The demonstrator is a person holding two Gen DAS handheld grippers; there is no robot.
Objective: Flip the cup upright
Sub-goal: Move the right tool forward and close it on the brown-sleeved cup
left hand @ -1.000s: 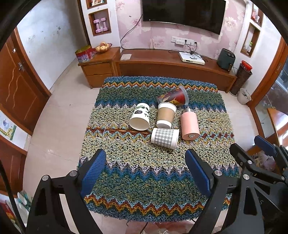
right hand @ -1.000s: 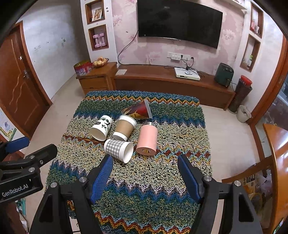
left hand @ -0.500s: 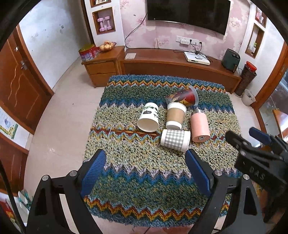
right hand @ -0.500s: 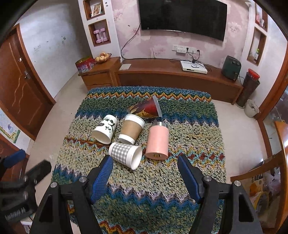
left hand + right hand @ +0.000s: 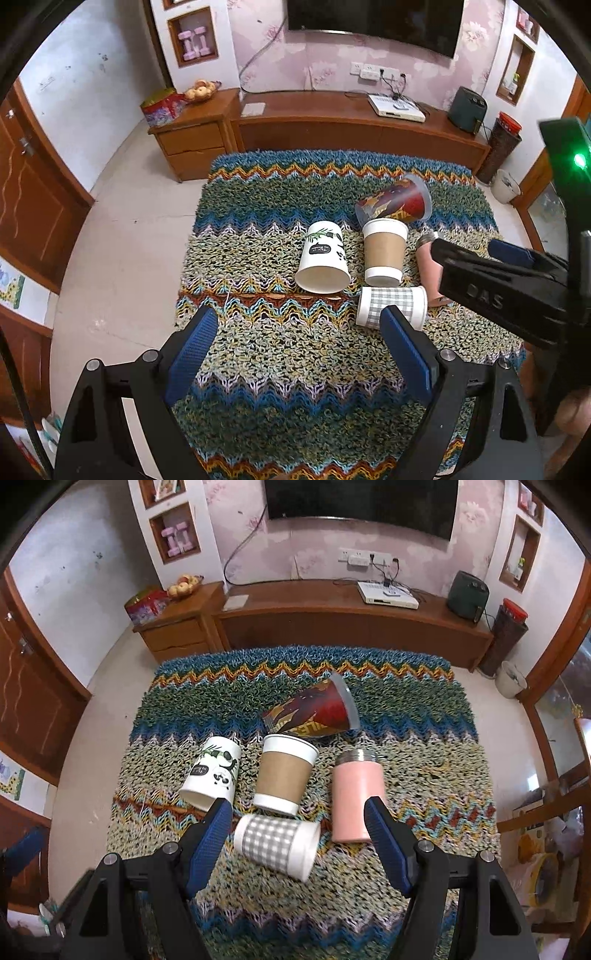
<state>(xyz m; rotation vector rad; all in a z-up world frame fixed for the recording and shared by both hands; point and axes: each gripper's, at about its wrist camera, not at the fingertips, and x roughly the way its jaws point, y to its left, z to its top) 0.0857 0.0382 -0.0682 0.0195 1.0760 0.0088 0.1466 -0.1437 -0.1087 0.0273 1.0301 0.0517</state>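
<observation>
Several cups lie on their sides on a table under a zigzag knitted cloth (image 5: 424, 709). A grey checked cup (image 5: 275, 843) lies nearest, between my right gripper's (image 5: 297, 818) open fingers; it also shows in the left wrist view (image 5: 391, 304). Behind it lie a white printed cup (image 5: 214, 771), a brown-sleeved cup (image 5: 284, 771), a pink tumbler (image 5: 356, 799) and a red patterned cup (image 5: 314, 712). My left gripper (image 5: 295, 326) is open and empty above the cloth's near part. The right gripper's body (image 5: 517, 288) partly hides the pink tumbler in the left wrist view.
A wooden TV cabinet (image 5: 351, 620) with a white box and a dark speaker runs along the far wall. A low drawer unit (image 5: 173, 627) holds fruit and a tin. Tiled floor (image 5: 110, 686) surrounds the table. A wooden chair (image 5: 554, 812) stands at the right.
Both grippers have moved forward towards the cups. The right gripper has come in over the checked cup and now fills the right of the left wrist view.
</observation>
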